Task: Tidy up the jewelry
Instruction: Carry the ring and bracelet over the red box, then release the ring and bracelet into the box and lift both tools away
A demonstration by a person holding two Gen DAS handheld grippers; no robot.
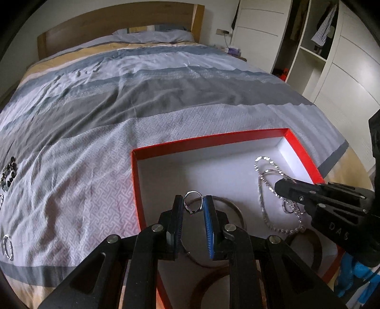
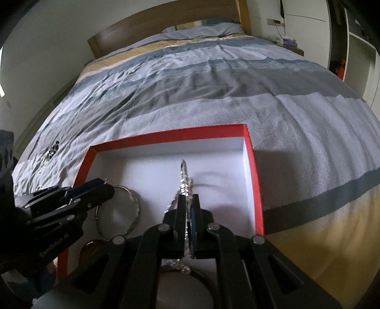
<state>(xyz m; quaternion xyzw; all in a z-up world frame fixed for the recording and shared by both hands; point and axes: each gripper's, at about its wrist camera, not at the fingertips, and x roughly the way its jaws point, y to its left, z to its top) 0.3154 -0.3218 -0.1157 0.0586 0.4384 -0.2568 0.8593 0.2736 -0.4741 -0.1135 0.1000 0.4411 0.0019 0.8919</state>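
A bedroom, with a wooden headboard (image 1: pixel 114 21) at the far end and white wardrobes (image 1: pixel 344 71) along the right wall, frames a bed (image 1: pixel 142 107) covered in a grey, white and yellow striped duvet. On the near part of the bed lies a shallow red box (image 1: pixel 204 140) with a white inside, open at the top.

The left tongs (image 1: pixel 193 204), held over the box's near left part, pinch a small silver ring (image 1: pixel 192 202) between their blue-lined pads, the ring standing upright in the narrow gap. Just beyond and beneath them a thin silver bangle (image 1: pixel 234 206) rests on the box floor.

The right tongs (image 2: pixel 188 204), pressed nearly together, grip a sparkling silver chain (image 2: pixel 184 176) that rises past their tips and also trails out below them; in the left wrist view the chain (image 1: pixel 266 190) hangs in loops over the right half of the box, with a small ring-shaped piece (image 1: pixel 288 208) on it. A dark wooden bangle (image 2: pixel 185 271) lies at the box's near edge, under the right tongs.

Outside the box, on the duvet to the left, sit a string of dark beads (image 1: pixel 9 173) and a glittering hoop (image 1: pixel 7 246), well apart from the box.
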